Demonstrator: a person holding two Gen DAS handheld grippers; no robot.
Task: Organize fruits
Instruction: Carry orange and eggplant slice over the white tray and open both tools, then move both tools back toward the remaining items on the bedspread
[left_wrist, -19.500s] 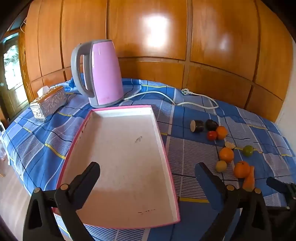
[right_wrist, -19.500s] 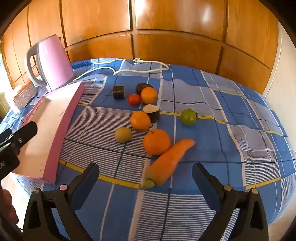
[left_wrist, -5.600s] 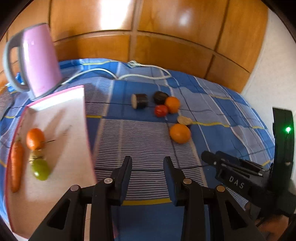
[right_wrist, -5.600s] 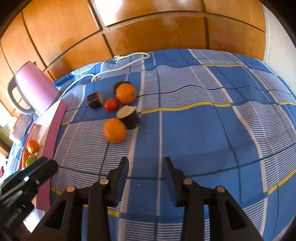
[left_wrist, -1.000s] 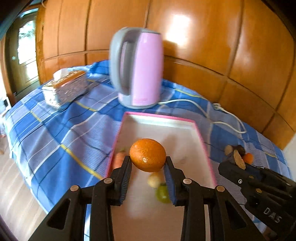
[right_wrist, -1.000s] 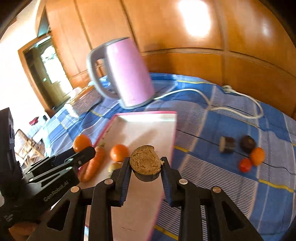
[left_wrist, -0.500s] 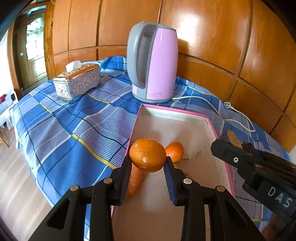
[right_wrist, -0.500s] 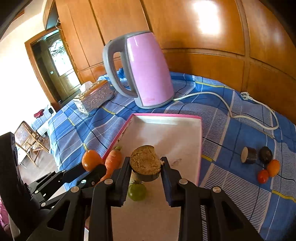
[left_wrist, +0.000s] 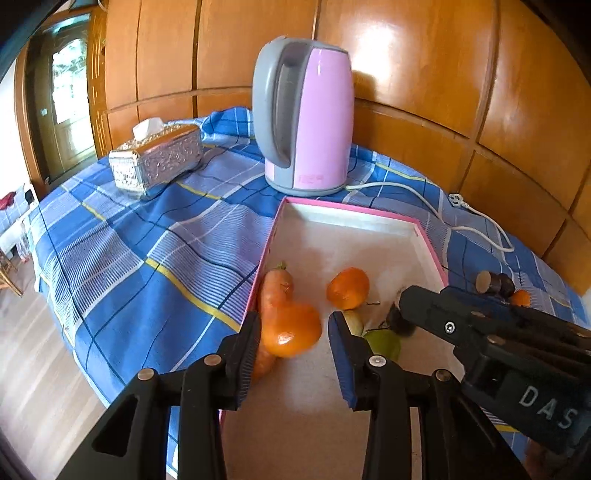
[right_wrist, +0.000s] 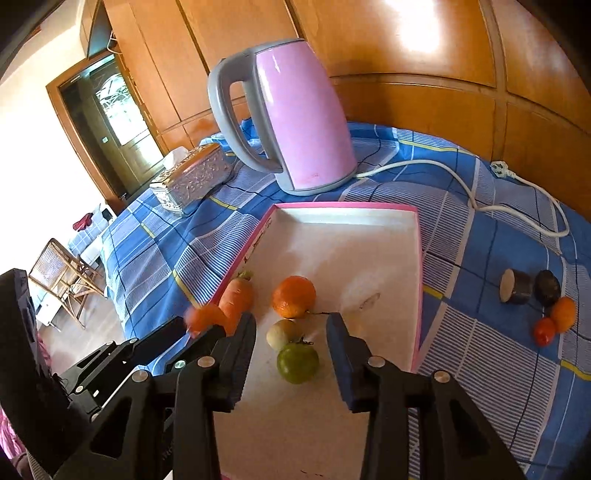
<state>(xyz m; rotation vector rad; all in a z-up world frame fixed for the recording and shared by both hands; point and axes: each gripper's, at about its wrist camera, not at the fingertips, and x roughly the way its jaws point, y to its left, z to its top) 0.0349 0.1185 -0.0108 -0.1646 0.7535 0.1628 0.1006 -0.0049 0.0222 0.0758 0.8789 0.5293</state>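
Both grippers hang over the pink-rimmed white tray. My left gripper is open; a blurred orange is between its fingers, just released, beside a carrot. My right gripper is open and empty; a dark fruit piece shows just under its tip in the left wrist view. In the tray lie a carrot, an orange, a pale fruit and a green tomato.
A pink kettle with its white cord stands behind the tray. A silver tissue box is at the back left. On the blue cloth right of the tray lie two dark pieces, an orange and a red tomato.
Both grippers have opened. The orange has left the left gripper's grip and is dropping toward the tray. The brown-topped piece is gone from the right gripper's jaws.
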